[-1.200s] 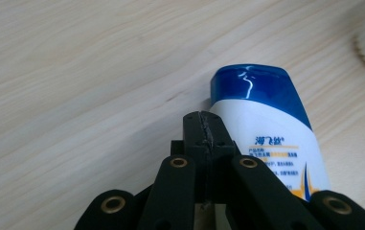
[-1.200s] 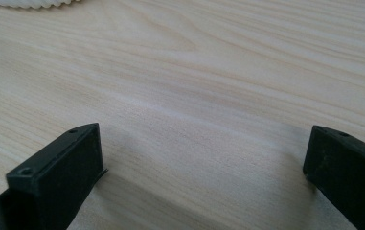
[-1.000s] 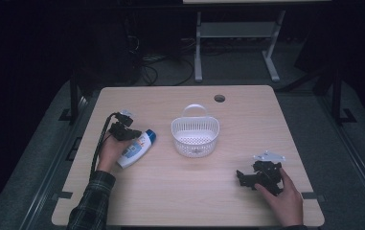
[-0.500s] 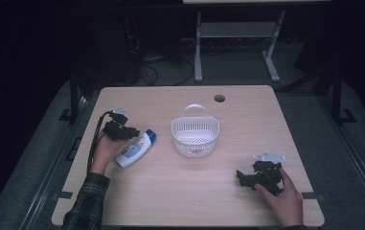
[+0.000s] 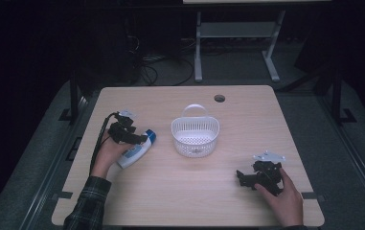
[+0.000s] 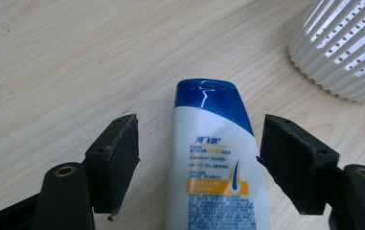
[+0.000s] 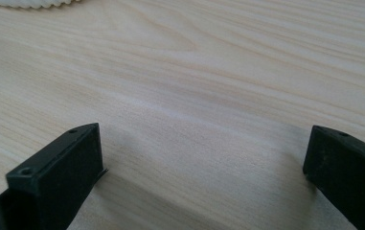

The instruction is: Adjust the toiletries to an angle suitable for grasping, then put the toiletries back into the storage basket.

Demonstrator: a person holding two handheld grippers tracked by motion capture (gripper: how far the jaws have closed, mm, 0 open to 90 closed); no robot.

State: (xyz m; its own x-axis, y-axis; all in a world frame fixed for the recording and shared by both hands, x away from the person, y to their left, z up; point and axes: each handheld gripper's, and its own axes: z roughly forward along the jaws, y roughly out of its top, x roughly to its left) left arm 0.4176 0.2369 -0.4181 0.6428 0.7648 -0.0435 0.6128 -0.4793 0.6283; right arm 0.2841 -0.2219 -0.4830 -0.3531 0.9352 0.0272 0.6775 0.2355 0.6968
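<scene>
Left tool, jaws just opened wide, straddles without gripping a light, slick, rigid shampoo bottle lying on the bench beside the basket, best pinched across its flat mid-body.

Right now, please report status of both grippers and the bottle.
Left gripper just opened, astride bottle, not pressing. Right gripper open, empty. Basket nearby, nothing in the way.

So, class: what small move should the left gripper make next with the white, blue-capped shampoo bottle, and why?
Probably close the left gripper: its jaws have just been opening and now straddle the white, blue-capped shampoo bottle lying on the table without touching it.
</scene>
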